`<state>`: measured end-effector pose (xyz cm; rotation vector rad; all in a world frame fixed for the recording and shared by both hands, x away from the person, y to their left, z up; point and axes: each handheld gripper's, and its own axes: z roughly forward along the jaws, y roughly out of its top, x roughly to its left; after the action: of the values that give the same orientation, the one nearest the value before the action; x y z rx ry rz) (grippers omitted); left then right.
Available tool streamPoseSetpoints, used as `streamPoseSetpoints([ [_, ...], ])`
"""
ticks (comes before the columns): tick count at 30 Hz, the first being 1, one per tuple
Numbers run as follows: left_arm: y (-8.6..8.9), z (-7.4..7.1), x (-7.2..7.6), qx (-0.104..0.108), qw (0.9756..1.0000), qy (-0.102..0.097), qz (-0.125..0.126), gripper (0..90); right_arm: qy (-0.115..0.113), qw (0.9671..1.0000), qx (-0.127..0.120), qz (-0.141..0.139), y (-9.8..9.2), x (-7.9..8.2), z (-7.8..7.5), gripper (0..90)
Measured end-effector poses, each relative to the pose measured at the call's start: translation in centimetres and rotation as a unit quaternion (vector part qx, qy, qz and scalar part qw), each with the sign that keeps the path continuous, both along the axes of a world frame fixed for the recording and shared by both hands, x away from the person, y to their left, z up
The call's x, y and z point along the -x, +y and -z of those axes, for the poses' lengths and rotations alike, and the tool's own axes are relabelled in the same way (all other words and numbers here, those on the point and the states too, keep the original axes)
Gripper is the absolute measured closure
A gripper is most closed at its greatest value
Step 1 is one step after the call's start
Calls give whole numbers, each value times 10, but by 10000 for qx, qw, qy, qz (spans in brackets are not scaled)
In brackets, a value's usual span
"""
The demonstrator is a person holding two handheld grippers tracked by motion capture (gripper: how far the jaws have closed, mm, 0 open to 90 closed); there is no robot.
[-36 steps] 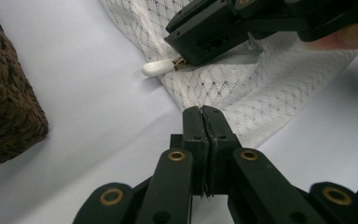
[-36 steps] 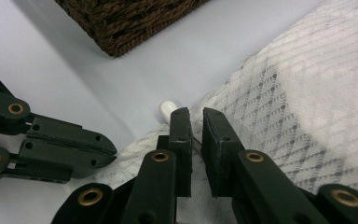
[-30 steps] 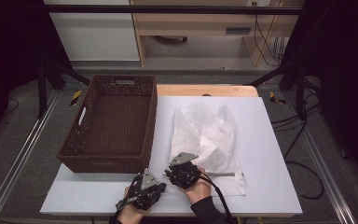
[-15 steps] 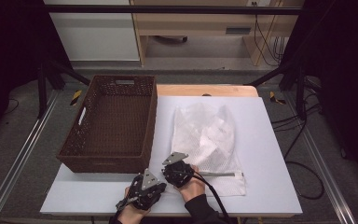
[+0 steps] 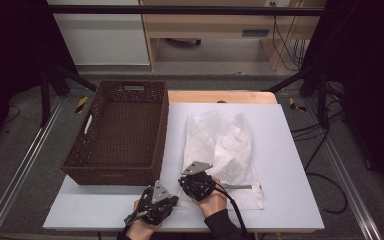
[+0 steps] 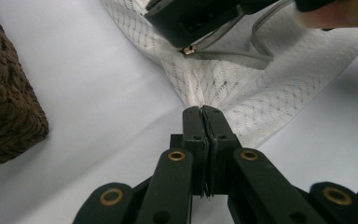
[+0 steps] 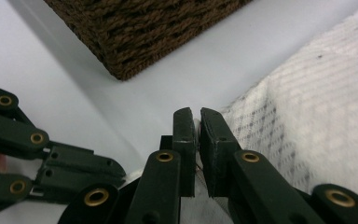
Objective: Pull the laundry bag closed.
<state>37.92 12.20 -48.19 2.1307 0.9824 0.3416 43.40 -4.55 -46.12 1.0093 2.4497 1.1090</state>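
Mesh laundry bag (image 5: 222,150) lies flat on the white table (image 5: 290,165), just right of the brown wicker basket (image 5: 122,132), its zipped near edge toward the person, probably so the zipper can be worked. Left gripper (image 6: 202,112) sits low at the bag's near left corner, jaws clamped on the mesh, likely anchoring it. Right gripper (image 7: 196,122), close beside it, has just been closing on the bag's edge at the zipper pull (image 6: 189,50); a narrow gap remains, mesh apparently between. Both hands rest at the near table edge.
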Motion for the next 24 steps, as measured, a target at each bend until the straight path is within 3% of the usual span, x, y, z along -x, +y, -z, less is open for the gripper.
streamPoseSetpoints([
  [7,0,0,-1,89,9999,38,40,841,39,9998,-196,22,-11,5,1,858],
  [9,-2,0,-3,123,9999,35,45,721,-40,9997,-240,-7,-14,5,0,861],
  [14,-9,-1,-15,261,9995,77,141,595,-119,9987,-484,-87,-13,3,-6,861],
  [16,-8,1,-19,318,9994,126,101,617,-211,9981,-570,-124,-12,4,-8,861],
  [19,-3,1,-21,474,9986,241,43,720,-302,9976,-601,-185,-10,4,-7,860],
  [22,-2,-1,-19,434,9988,226,40,833,-256,9980,-556,-151,-10,5,-4,855],
  [24,-3,-3,-16,299,9994,153,36,862,-243,9981,-535,-168,-11,6,-3,845],
])
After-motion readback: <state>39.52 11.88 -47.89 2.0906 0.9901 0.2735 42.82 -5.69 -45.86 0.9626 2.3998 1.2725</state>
